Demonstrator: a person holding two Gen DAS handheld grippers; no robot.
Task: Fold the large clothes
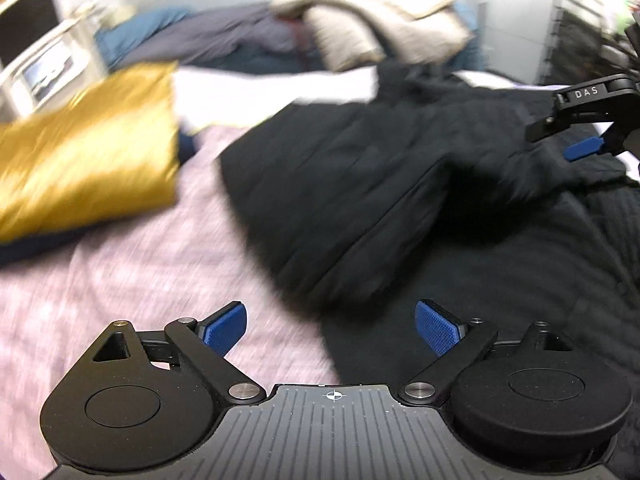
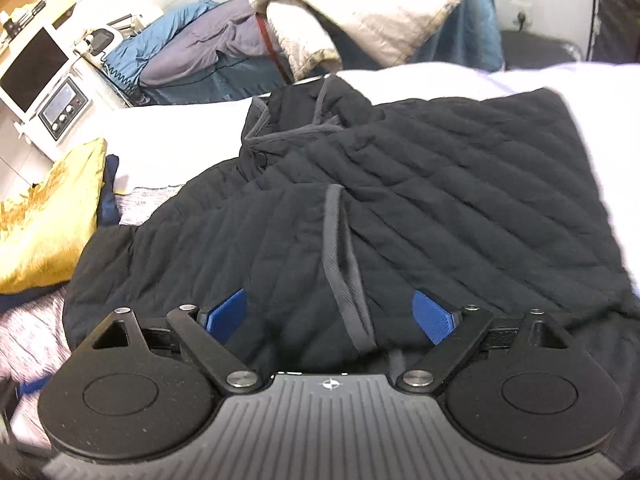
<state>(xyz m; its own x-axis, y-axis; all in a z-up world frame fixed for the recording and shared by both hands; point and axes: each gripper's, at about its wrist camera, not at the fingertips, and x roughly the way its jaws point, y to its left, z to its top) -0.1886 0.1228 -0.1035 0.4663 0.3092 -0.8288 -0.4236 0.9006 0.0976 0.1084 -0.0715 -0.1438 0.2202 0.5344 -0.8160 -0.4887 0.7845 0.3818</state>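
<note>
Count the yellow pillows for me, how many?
1: the pillow lies on the bed, left of the black jacket. Others may hide under the heap behind.

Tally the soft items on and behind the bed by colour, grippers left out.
Black: 1, quilted jacket
Gold: 1, cushion
Cream: 1, quilted throw
Blue or grey: 1, bedding heap, pieces inseparable
Total: 4
</note>
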